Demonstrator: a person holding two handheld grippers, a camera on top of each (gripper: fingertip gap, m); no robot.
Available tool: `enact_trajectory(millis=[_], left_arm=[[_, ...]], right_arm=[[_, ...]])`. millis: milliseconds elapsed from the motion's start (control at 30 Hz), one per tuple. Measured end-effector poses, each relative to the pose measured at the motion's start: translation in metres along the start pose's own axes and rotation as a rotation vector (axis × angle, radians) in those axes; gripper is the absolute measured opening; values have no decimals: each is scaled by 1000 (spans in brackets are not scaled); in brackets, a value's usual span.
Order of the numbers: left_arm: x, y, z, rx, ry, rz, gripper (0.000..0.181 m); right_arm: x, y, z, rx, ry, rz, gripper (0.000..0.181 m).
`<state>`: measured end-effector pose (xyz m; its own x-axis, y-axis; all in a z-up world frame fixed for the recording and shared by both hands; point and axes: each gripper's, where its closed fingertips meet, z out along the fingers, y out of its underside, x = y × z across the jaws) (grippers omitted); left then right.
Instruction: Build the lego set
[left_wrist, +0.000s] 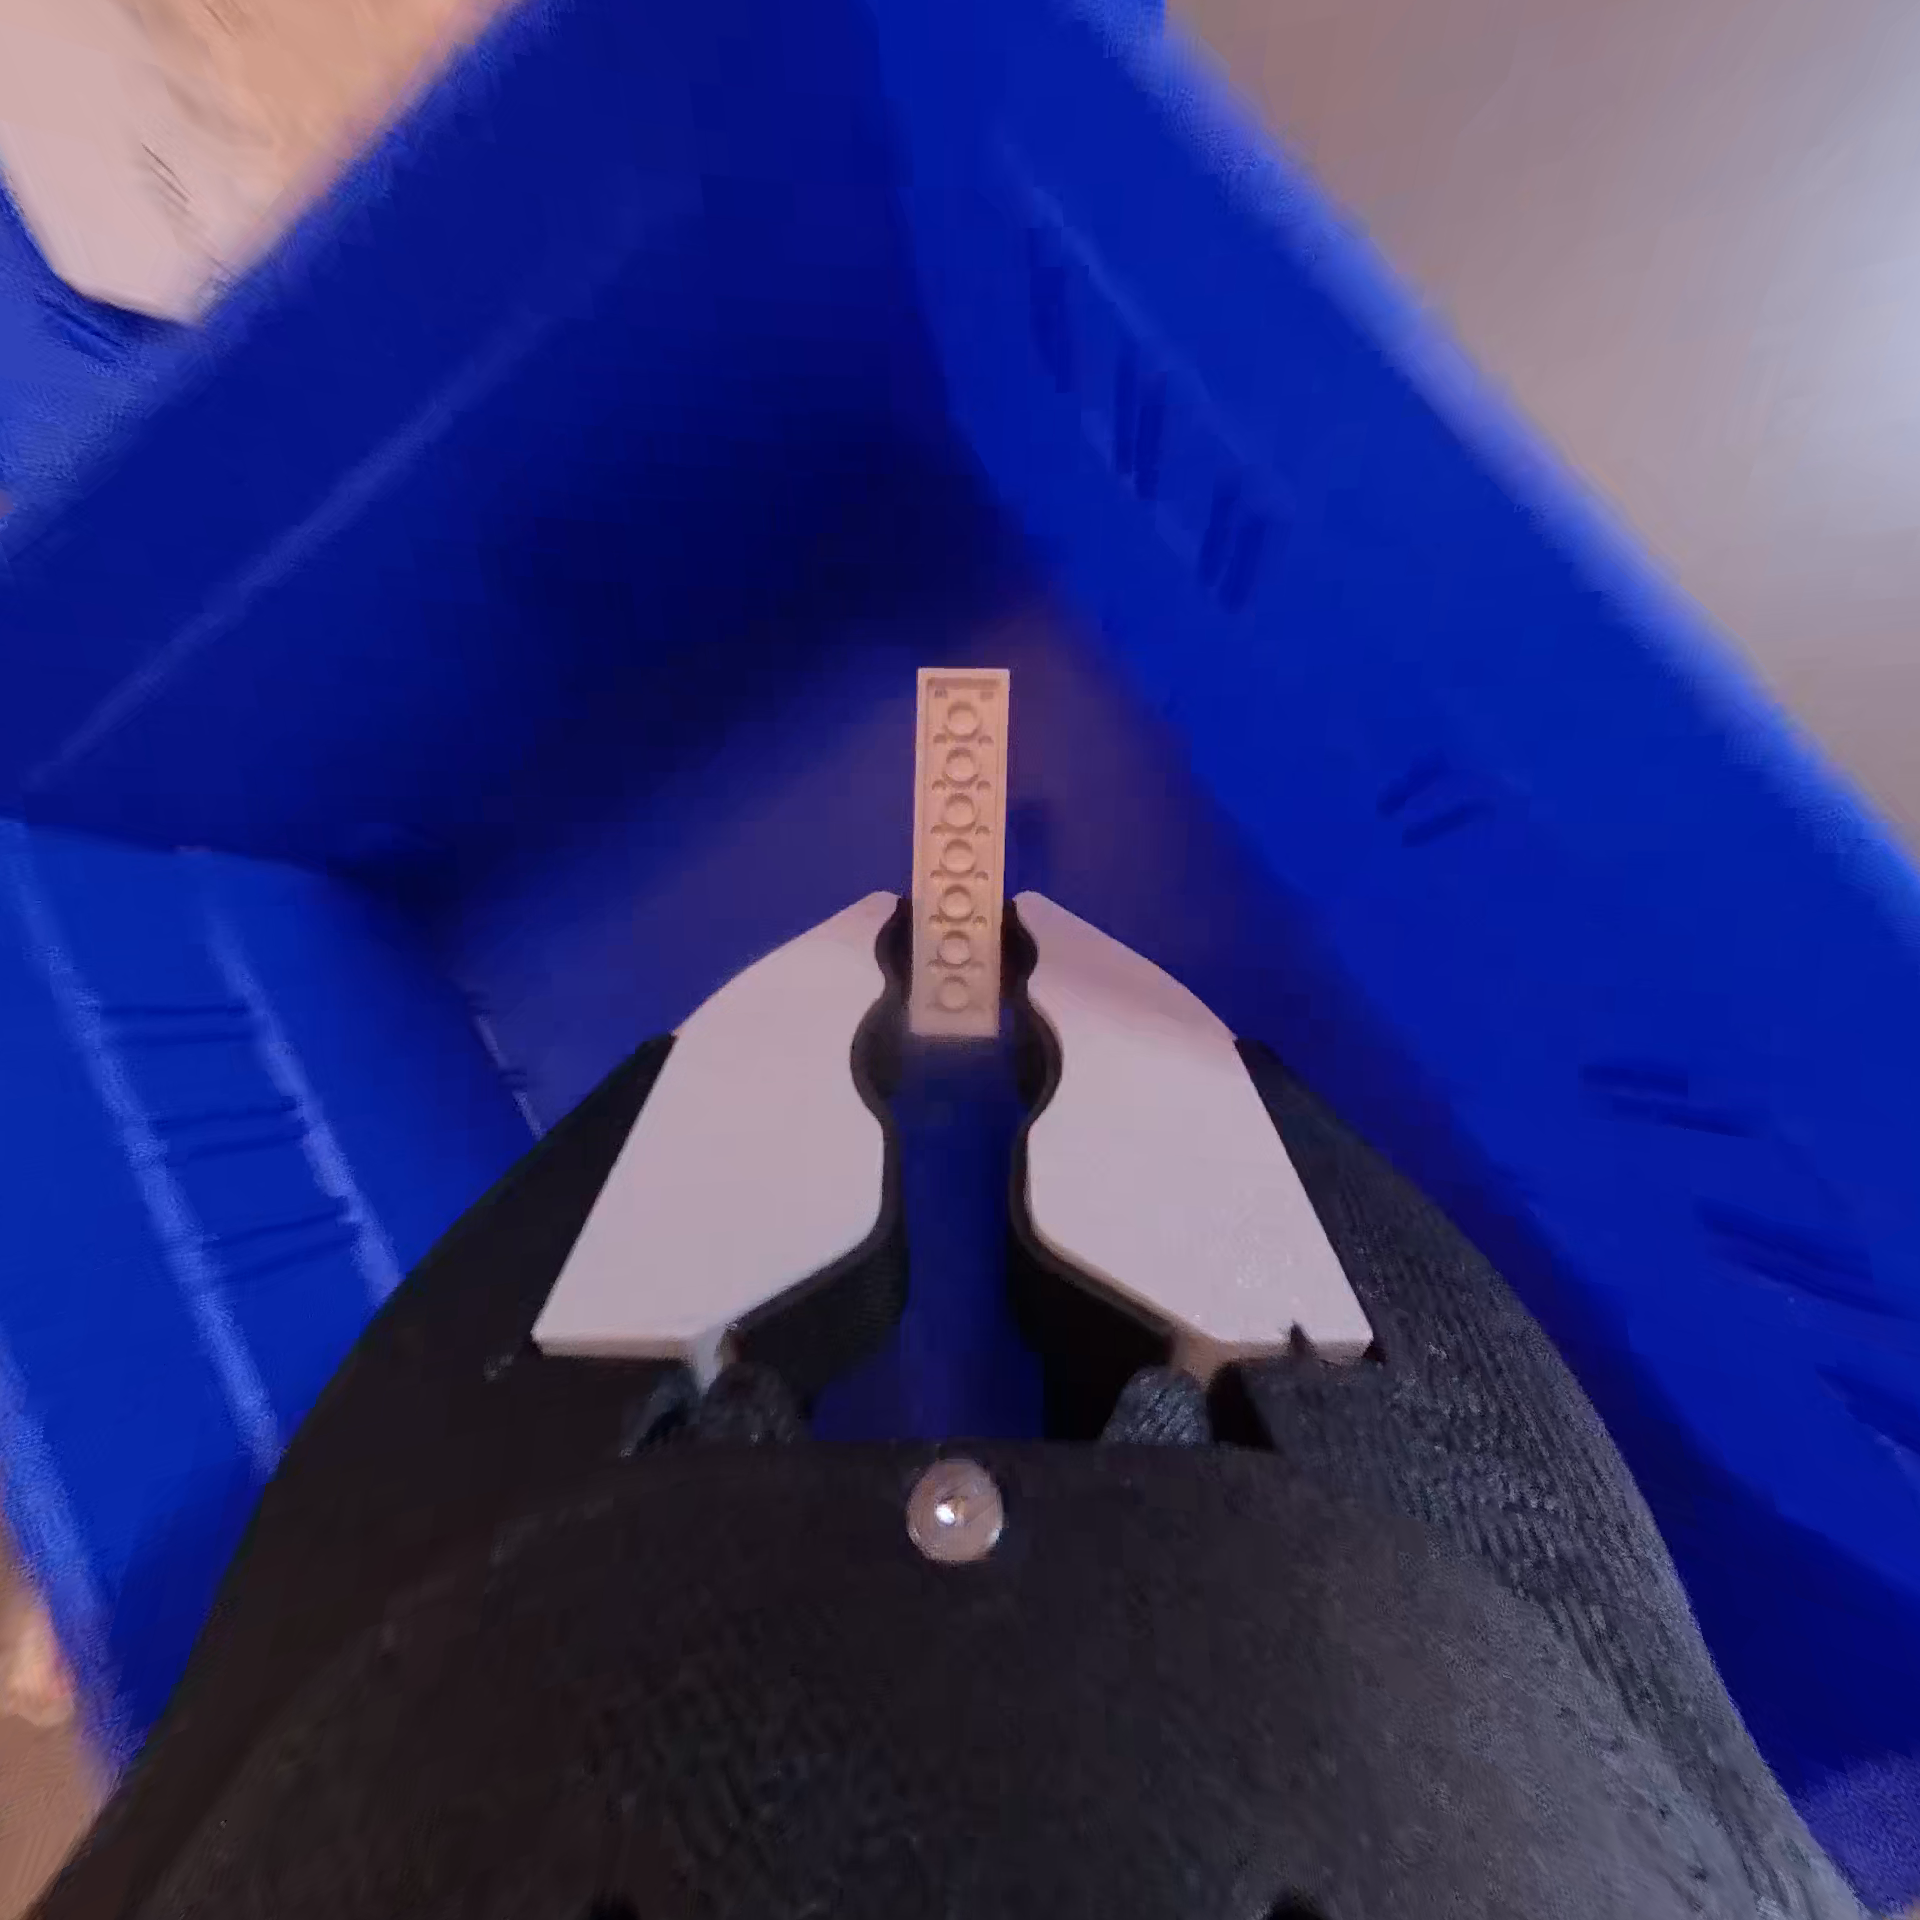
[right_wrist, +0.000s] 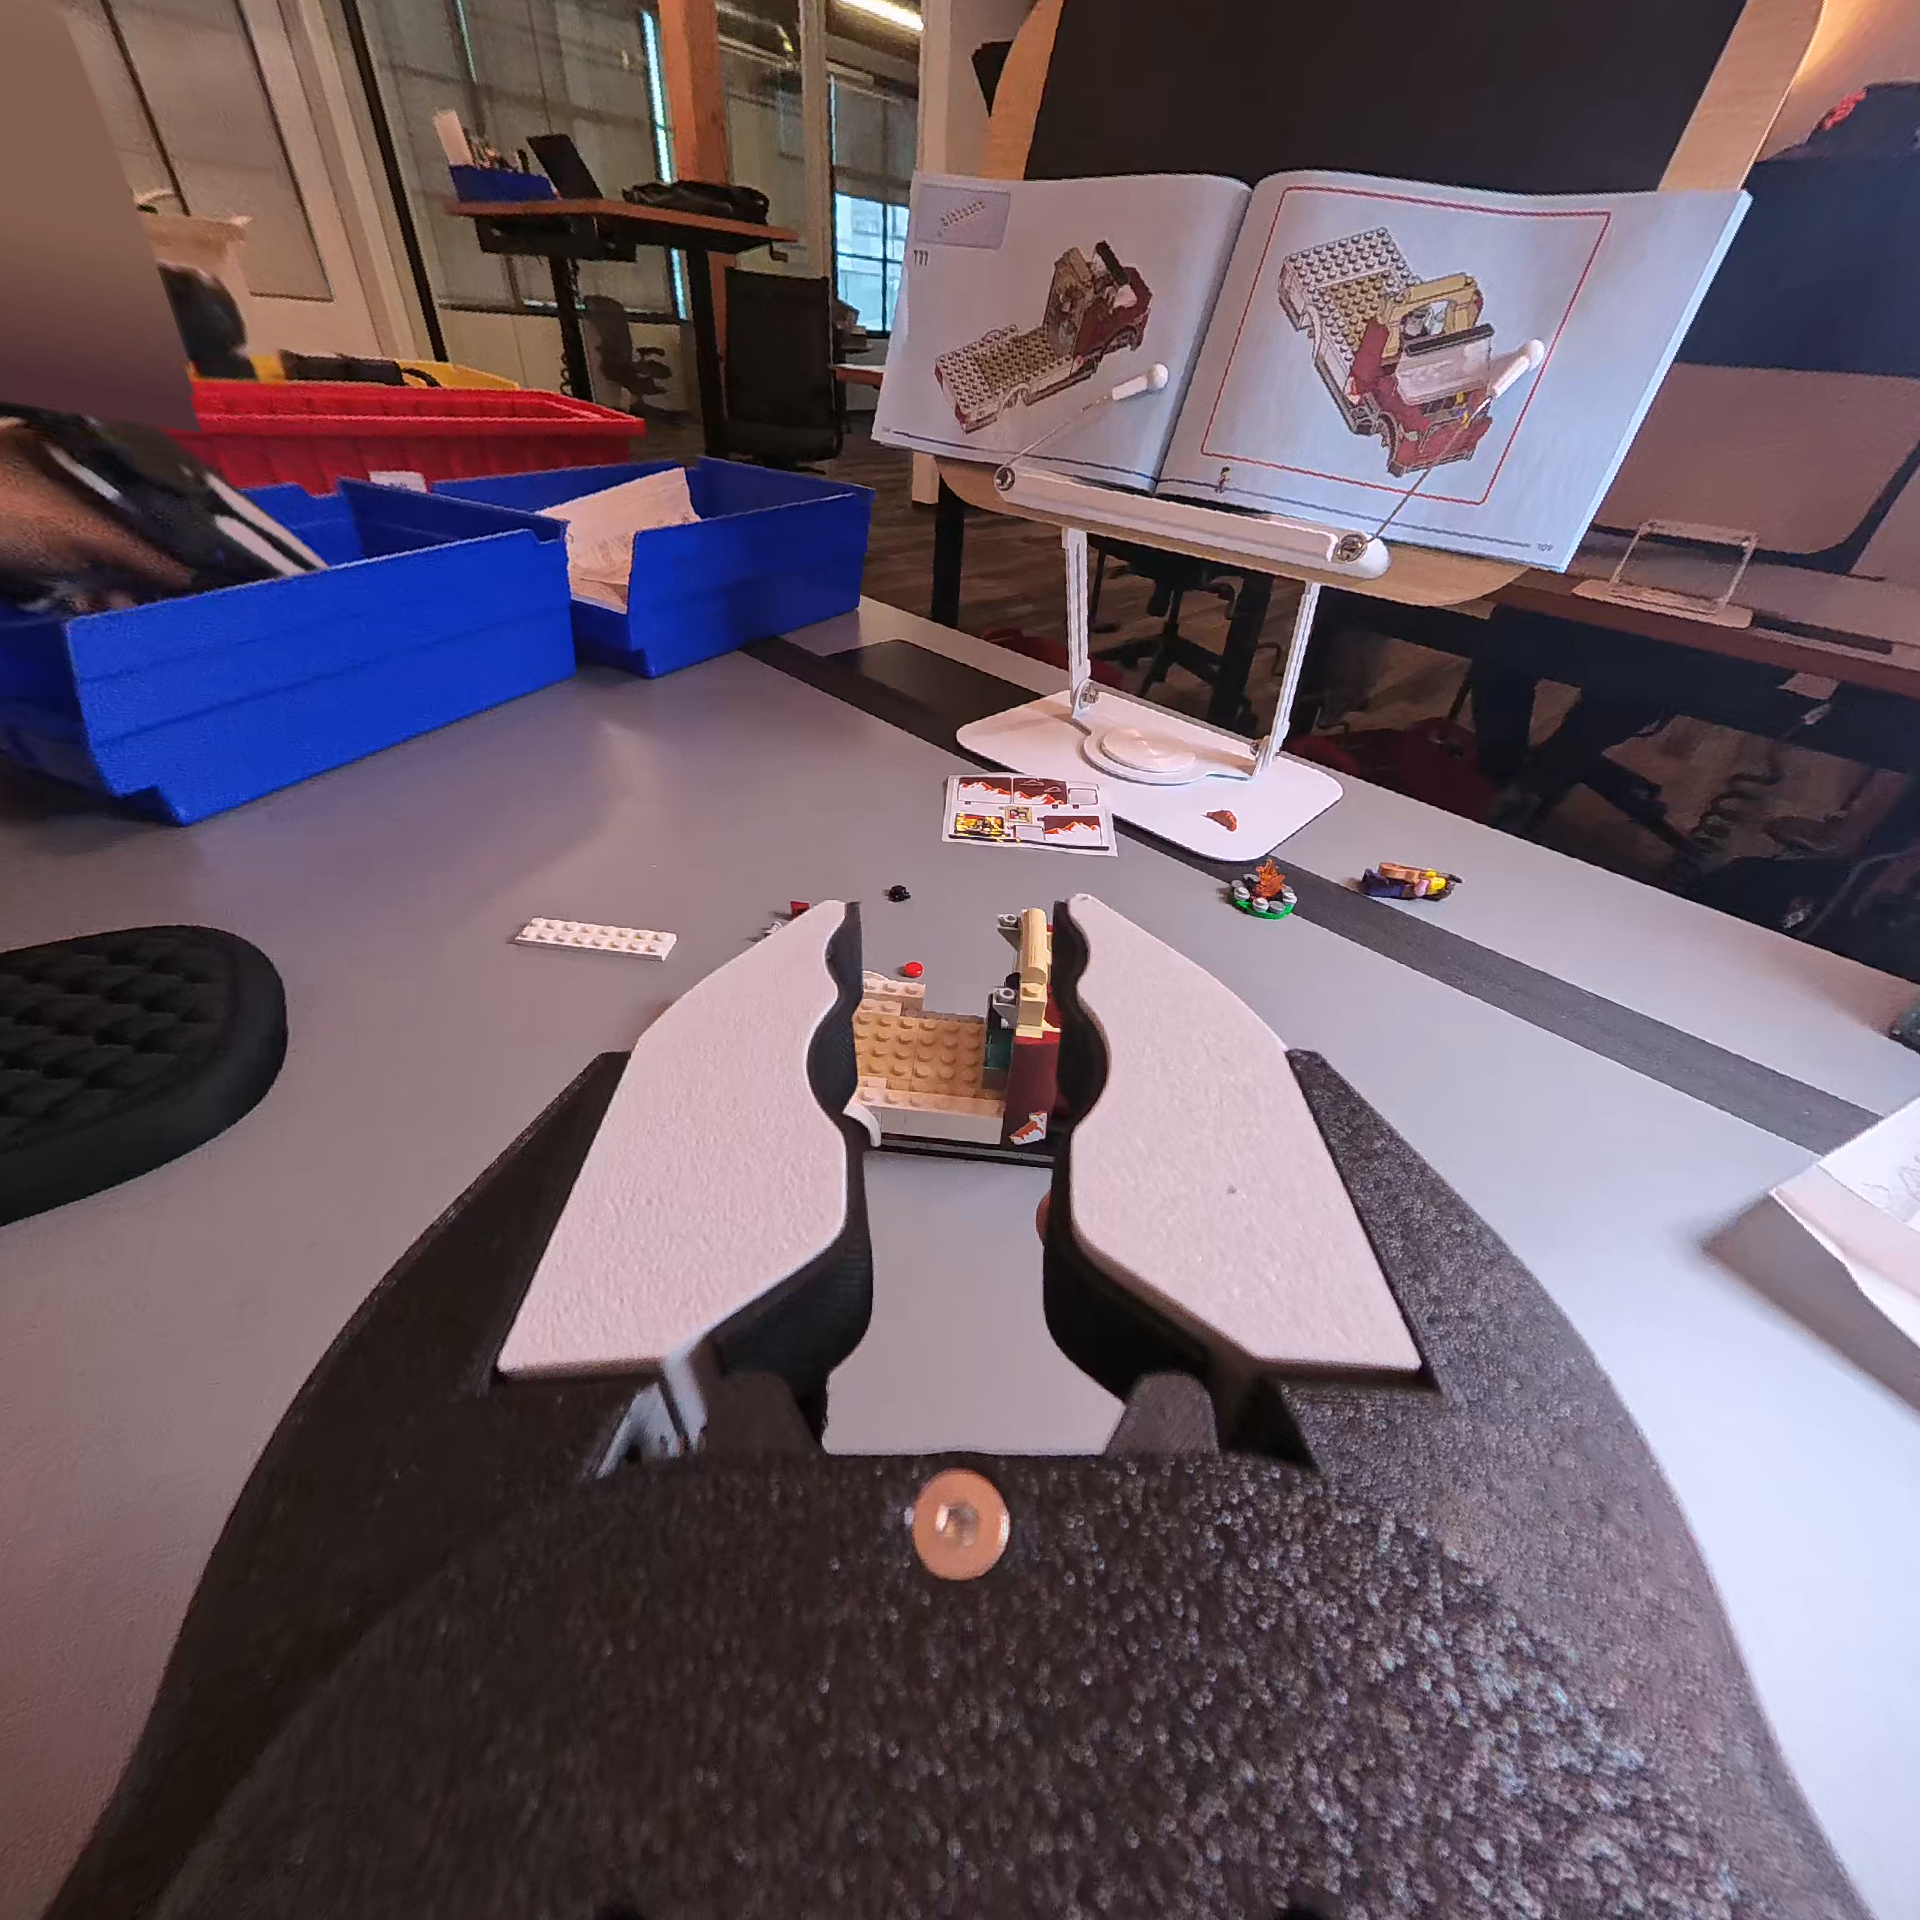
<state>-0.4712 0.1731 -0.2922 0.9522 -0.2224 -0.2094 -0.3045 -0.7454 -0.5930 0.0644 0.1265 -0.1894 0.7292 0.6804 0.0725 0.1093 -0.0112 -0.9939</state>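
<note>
In the left wrist view my left gripper (left_wrist: 958, 909) is shut on a long tan plate (left_wrist: 961, 831). The plate sticks out forward with its underside facing the camera, inside a blue bin (left_wrist: 520, 520). In the right wrist view my right gripper (right_wrist: 956, 904) is low on the grey table (right_wrist: 520, 790). Its fingers are closed against both sides of the partly built tan, white and dark red lego vehicle (right_wrist: 935, 1049). The left gripper also shows blurred in the right wrist view (right_wrist: 156, 520), far left, over a blue bin (right_wrist: 312, 665).
An open instruction book (right_wrist: 1299, 343) rests on a white stand (right_wrist: 1143, 758). A sticker sheet (right_wrist: 1029, 816), white plate (right_wrist: 594, 937), small campfire build (right_wrist: 1262, 891) and lying minifigure (right_wrist: 1408, 883) sit on the table. A second blue bin (right_wrist: 727, 592), red bin (right_wrist: 416, 426), black pad (right_wrist: 114, 1049) and paper (right_wrist: 1860, 1216) are around. My hands' fingertips stand some 55 centimetres from each other.
</note>
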Motion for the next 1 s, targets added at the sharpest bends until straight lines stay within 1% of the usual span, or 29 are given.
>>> enact_trajectory(millis=[67, 100, 133, 167, 233, 267, 300, 367, 433, 500, 533, 600, 667, 767, 833, 1000], left_arm=[[7, -25, -32, 128, -16, 31, 17], [18, -40, -49, 196, 2, 50, 17], [36, -56, -68, 272, 56, 78, 17], [60, -72, -87, 349, 141, 94, 17], [121, -97, -125, 482, 393, 127, 16], [157, -107, -145, 552, 553, 157, 16], [194, -112, -165, 603, 732, 164, 16], [257, -118, -193, 651, 1047, 148, 16], [310, -117, -209, 685, 1294, 147, 16], [351, -117, -213, 702, 1468, 143, 16], [368, -117, -212, 709, 1526, 144, 16], [393, -119, -205, 705, 1589, 138, 16], [406, -122, -196, 701, 1593, 129, 16], [418, -122, -188, 666, 1598, 167, 16], [423, -121, -183, 671, 1579, 197, 16], [427, -116, -172, 630, 1601, 164, 16]], right_arm=[[-1, 1, 1, -2, -8, 1, 35], [-3, 2, 2, -4, -17, 2, 35], [-6, 2, 3, -5, -29, 3, 35], [-10, 2, 5, -5, -46, 1, 35], [-23, -1, 7, 9, -107, -5, 35], [-33, -3, 7, 21, -155, 3, 36], [-44, -7, 7, 34, -213, 23, 36], [-68, -15, 5, 61, -345, 90, 39], [-87, -26, 2, 94, -461, 176, 42], [-100, -40, 0, 138, -534, 260, 42], [-103, -46, 1, 156, -547, 300, 42], [-104, -55, 2, 184, -557, 375, 42], [-108, -57, 2, 176, -591, 416, 40], [-104, -48, 6, 151, -544, 392, 38], [-101, -43, 10, 137, -525, 396, 30], [-102, -32, 19, 95, -519, 396, 26]])
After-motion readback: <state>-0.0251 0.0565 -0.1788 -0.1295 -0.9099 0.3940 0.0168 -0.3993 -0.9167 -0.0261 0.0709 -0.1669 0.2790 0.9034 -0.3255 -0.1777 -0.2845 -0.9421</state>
